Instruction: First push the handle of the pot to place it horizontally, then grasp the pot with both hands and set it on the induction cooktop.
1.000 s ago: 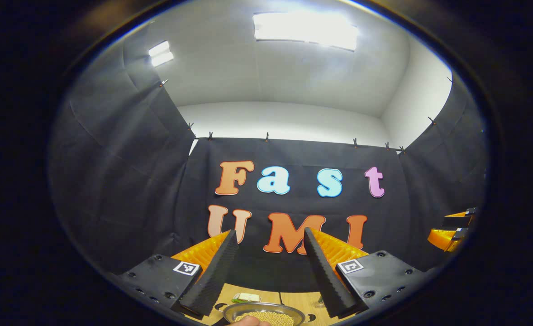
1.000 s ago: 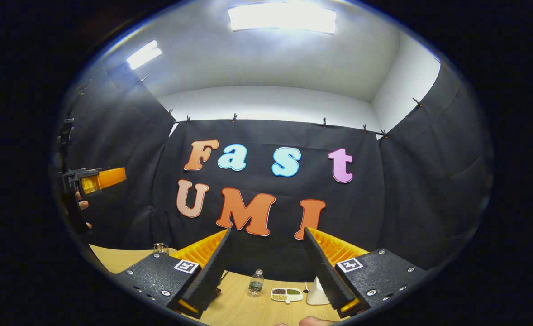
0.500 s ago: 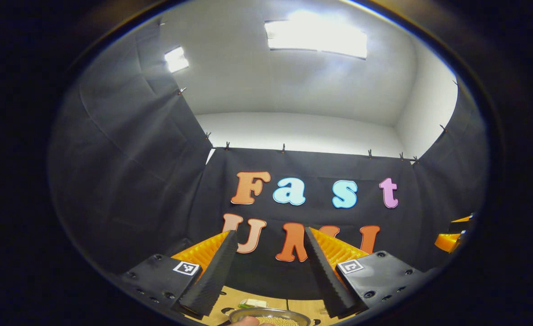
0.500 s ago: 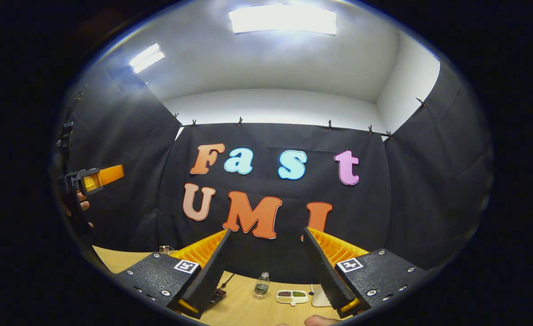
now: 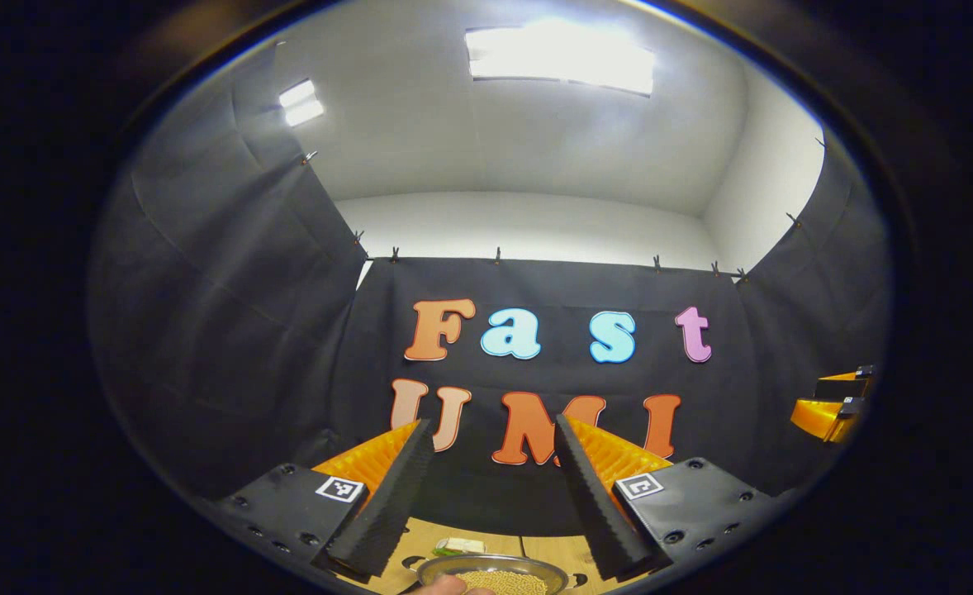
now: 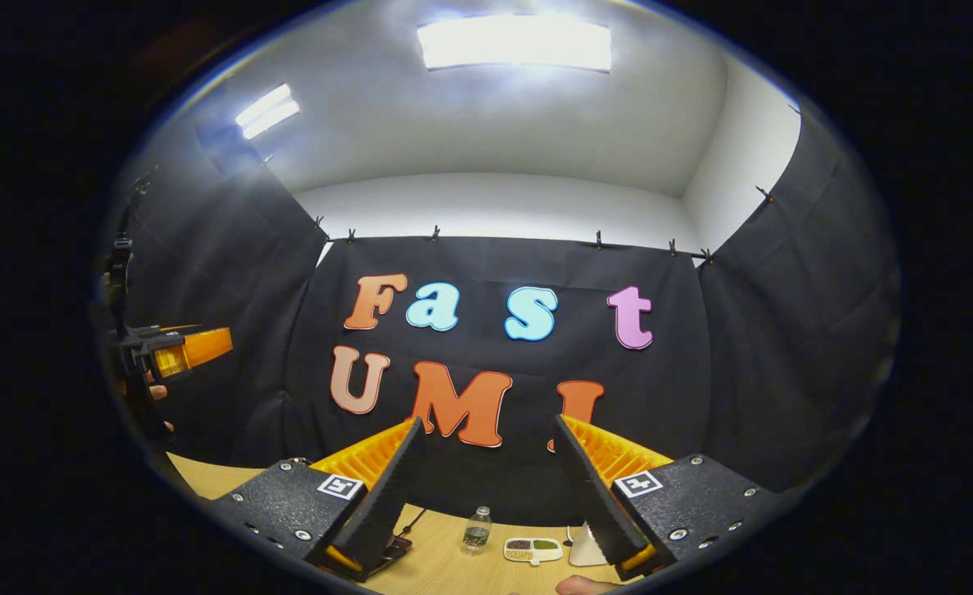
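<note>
- Taking the pot [image 5: 491,573] as the landmark: it sits low at the near edge of the table [image 5: 548,549], a metal pan with pale grain inside, just below the raised left gripper [image 5: 486,487].
- The left gripper's jaws stand wide apart and hold nothing; they point above the pot toward the cloth wall rather than down at it.
- A fingertip [image 5: 445,585] shows at the pot's near rim; I cannot tell whether it touches.
- A small pale packet [image 5: 463,545] lies on the table just behind the pot.
- The pot's handle is not clear to me, so I cannot say whether it lies horizontally yet.
- Farther right, in the right gripper view, the right gripper [image 6: 486,487] is also lifted, jaws wide apart and empty.
- Beyond it on the table stand a small bottle [image 6: 477,529], a divided dish [image 6: 533,548] of coloured grains and a white object [image 6: 586,547]; a dark flat thing [image 6: 396,545] lies behind its left finger, too hidden to name.
- The other gripper [image 6: 177,349] and the hand holding it hang off at the left edge of that view.
- My judgement: the task has barely begun. Neither gripper touches the pot, so the handle push, the two-handed grasp and the carry to the cooktop all appear left to do.
</note>
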The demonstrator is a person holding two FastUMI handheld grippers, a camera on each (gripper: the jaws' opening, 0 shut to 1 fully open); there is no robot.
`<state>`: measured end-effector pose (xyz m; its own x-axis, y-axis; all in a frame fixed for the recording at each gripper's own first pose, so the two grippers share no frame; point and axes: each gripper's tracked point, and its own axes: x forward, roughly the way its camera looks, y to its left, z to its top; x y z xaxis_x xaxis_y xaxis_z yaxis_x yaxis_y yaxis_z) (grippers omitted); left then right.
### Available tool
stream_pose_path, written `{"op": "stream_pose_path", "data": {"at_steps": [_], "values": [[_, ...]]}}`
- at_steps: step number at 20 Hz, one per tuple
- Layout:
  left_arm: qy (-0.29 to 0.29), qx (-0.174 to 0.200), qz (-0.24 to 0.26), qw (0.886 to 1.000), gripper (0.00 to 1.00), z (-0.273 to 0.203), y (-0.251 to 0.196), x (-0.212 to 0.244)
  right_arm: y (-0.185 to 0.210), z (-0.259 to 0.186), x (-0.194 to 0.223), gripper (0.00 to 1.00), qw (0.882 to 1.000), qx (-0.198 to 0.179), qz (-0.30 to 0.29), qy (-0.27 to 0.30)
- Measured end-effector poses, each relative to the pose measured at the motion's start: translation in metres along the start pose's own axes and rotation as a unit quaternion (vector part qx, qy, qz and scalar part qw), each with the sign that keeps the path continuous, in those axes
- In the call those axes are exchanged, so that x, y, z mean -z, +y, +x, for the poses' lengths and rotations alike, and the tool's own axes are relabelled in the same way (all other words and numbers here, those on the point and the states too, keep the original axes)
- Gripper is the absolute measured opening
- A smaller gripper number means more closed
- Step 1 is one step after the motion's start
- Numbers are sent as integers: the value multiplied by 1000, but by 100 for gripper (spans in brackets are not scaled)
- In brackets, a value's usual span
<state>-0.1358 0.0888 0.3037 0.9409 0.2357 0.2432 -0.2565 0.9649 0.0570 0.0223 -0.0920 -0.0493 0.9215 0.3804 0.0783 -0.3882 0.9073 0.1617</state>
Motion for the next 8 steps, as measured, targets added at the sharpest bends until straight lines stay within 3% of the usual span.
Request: {"op": "stream_pose_path", "data": {"at_steps": [6,8], "values": [[1,6,0,1000,98,2,-7,1,-2,2,5,95,1000,1,4,0],[5,0,5,1000,95,2,-4,5,-4,5,9,95,1000,4,-4,-1]]}}
